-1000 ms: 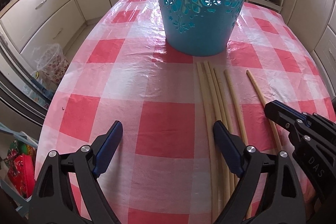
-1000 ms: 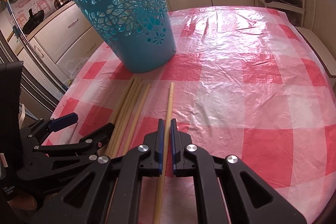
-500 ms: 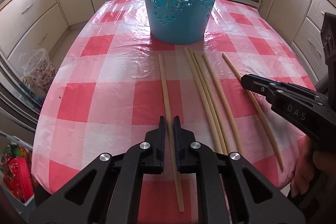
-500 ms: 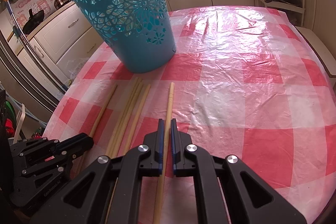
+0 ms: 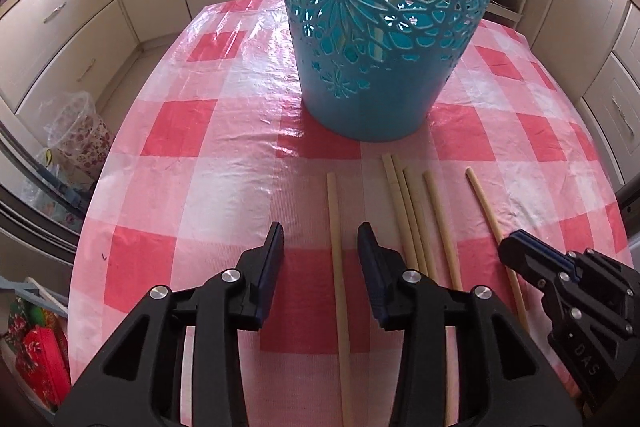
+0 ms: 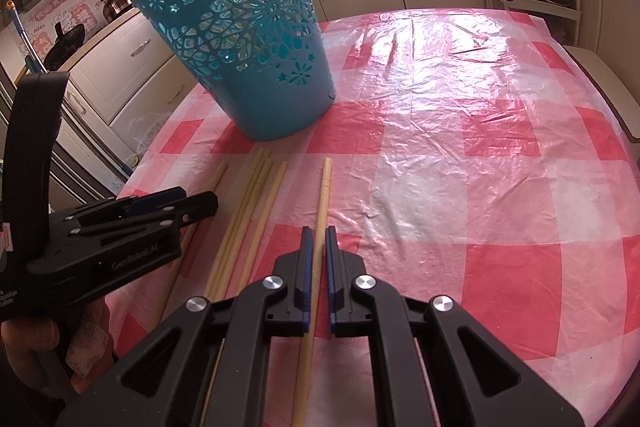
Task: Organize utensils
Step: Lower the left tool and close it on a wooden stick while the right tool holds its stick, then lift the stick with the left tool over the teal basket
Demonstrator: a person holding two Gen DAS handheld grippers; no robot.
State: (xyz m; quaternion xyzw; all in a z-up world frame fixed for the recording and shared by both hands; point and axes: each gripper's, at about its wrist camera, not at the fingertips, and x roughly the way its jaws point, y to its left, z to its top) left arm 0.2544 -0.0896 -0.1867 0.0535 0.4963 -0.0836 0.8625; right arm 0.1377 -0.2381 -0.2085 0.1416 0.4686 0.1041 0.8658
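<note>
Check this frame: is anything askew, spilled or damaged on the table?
Nothing is spilled or broken. The blue basket stands upright. Six chopsticks lie loose on the checked tablecloth: one lies apart between the opening left gripper jaws, untouched; the right gripper is shut on another.

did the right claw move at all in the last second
No. In the right wrist view the blue basket and the red squares of the tablecloth sit in the same spots throughout, and the right claw stays shut on its chopstick.
</note>
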